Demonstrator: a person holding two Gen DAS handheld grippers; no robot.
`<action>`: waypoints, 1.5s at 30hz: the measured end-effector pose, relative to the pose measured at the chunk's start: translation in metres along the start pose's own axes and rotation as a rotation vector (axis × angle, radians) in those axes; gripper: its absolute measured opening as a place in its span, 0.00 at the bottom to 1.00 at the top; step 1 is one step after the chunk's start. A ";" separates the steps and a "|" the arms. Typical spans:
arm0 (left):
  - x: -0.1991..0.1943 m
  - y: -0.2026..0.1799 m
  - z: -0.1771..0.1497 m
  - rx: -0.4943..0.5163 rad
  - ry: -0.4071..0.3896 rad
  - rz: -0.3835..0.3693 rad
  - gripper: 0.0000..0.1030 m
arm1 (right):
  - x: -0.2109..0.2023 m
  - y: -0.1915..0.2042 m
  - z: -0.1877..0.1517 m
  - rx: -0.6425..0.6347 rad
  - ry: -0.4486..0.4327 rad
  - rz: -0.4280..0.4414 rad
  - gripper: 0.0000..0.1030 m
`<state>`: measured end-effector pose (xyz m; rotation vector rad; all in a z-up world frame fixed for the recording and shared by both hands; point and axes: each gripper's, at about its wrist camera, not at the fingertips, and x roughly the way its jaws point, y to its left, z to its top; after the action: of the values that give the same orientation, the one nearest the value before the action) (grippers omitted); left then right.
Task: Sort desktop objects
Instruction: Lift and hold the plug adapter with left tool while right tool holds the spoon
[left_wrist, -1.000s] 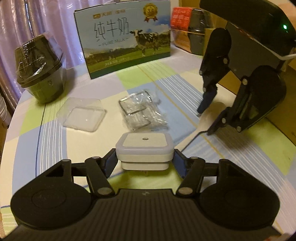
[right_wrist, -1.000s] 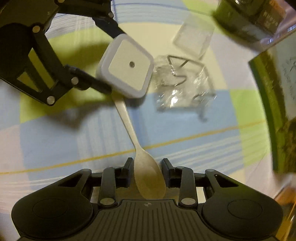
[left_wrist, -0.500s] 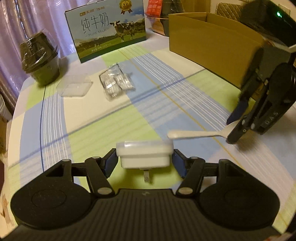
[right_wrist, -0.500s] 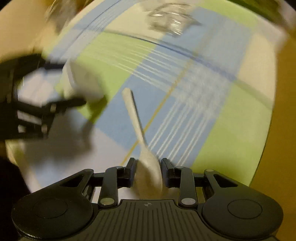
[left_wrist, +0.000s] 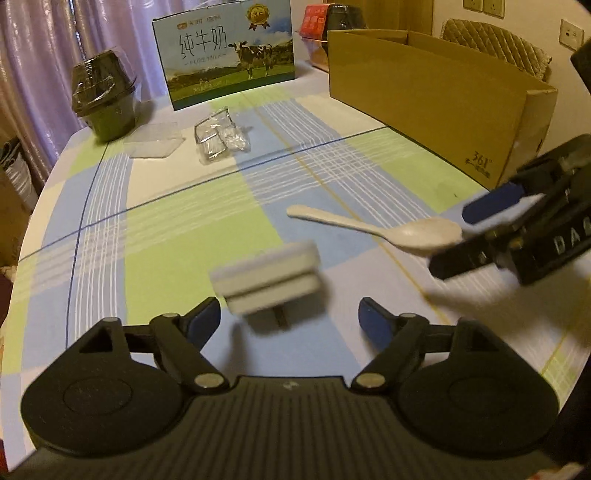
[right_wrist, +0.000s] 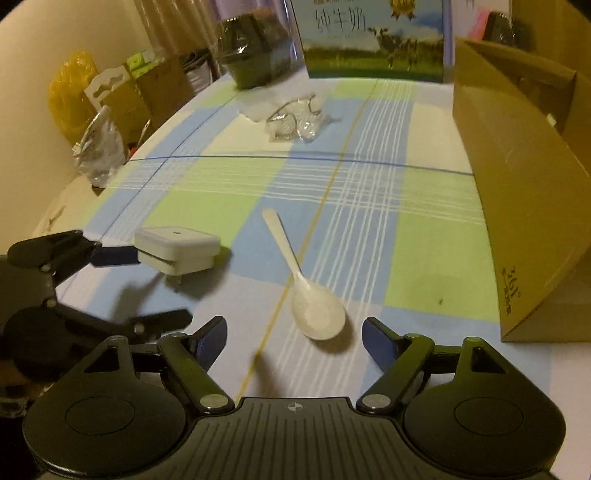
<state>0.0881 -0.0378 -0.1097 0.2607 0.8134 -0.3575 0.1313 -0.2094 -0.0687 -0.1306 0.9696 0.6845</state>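
A white square plug-in unit (left_wrist: 266, 277) sits tilted on its prongs on the checked tablecloth, blurred in the left wrist view and sharp in the right wrist view (right_wrist: 177, 247). My left gripper (left_wrist: 290, 314) is open just behind it, the fingers clear of its sides. A white plastic spoon (right_wrist: 317, 310) lies on the cloth with its handle pointing away. My right gripper (right_wrist: 293, 326) is open around the spoon's bowl without touching it. In the left wrist view the right gripper (left_wrist: 452, 238) reaches in from the right, at the spoon (left_wrist: 369, 225).
A long open cardboard box (left_wrist: 424, 92) stands along the right side. At the back are a milk carton (left_wrist: 229, 48), a wrapped dark pot (left_wrist: 103, 96), a clear lid (left_wrist: 155, 146) and a crinkled bag of clips (left_wrist: 219, 138). Bags and boxes (right_wrist: 110, 96) sit off the table's left edge.
Both grippers carried their objects back toward the near end of the table and opened. The plug unit and the spoon have dropped out of the fingers onto the cloth.
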 end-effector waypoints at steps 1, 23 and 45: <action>0.000 -0.003 -0.002 0.004 -0.003 0.000 0.77 | 0.001 0.001 -0.003 -0.032 0.001 -0.015 0.76; 0.000 0.022 0.011 -0.191 -0.088 0.038 0.76 | 0.018 -0.002 -0.014 -0.106 -0.063 -0.065 0.52; 0.018 0.025 0.019 -0.230 -0.056 0.032 0.72 | 0.006 -0.010 -0.014 0.005 -0.081 -0.004 0.07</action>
<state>0.1219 -0.0257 -0.1082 0.0484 0.7870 -0.2371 0.1293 -0.2199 -0.0831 -0.1002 0.8931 0.6784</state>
